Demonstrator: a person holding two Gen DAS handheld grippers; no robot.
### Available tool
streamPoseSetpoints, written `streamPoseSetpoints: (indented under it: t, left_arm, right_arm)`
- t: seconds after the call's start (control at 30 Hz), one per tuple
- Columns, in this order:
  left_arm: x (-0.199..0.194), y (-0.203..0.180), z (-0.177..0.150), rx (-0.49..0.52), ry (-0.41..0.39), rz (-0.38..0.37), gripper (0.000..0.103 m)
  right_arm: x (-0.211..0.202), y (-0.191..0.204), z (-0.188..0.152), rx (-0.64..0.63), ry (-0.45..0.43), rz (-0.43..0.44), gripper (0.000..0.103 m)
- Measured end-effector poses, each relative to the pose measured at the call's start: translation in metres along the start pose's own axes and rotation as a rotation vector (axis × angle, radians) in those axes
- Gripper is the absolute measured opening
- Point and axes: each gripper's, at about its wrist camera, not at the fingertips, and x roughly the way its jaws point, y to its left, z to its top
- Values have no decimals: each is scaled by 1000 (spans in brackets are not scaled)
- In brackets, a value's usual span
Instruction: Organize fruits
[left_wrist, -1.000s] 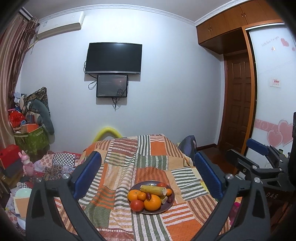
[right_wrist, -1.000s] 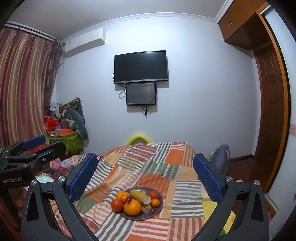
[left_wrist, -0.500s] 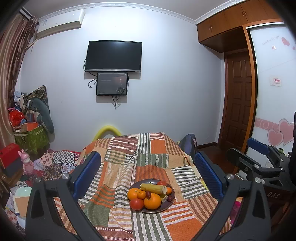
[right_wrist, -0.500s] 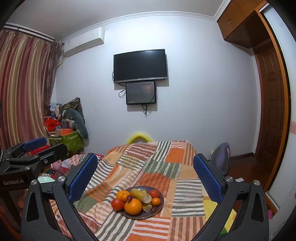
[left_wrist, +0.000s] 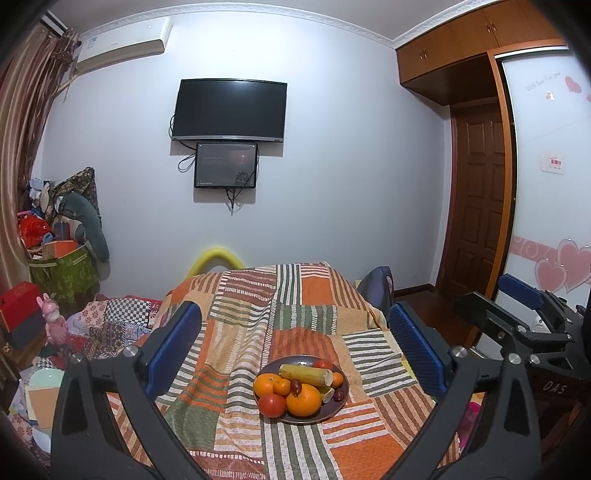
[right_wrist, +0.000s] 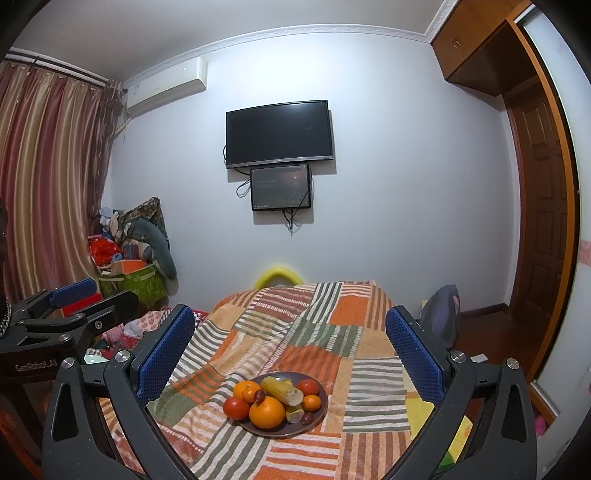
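Fruit piled on a dark plate (left_wrist: 334, 413) (right_wrist: 320, 413): big orange (left_wrist: 303, 399), tomato (left_wrist: 272, 405), yellow cane piece (left_wrist: 306, 374), small dark dates. Plate resting on a striped patchwork blanket (left_wrist: 236, 354). Above the plate, left gripper (left_wrist: 295, 347) spread wide, empty; right gripper (right_wrist: 290, 345) likewise. "GenRobot.AI" readable only in the right view, "DAS" only in the left. Beyond the plate, wall television (left_wrist: 231, 110).
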Motion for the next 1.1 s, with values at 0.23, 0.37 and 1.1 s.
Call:
streamPoseSetpoints:
  t: [0.23,0.37,1.1]
  left_arm:
    - [-2,0,1,8,-2,-9,103]
    - [-3,-2,2,15,-8,-8,103]
    - [3,-2,2,17,22,-46,103]
  right_arm:
    - [-1,1,1,5,-1,-1,103]
    - [-1,1,0,4,-1,-1,103]
    - [0,-1,2,8,6,-4,103]
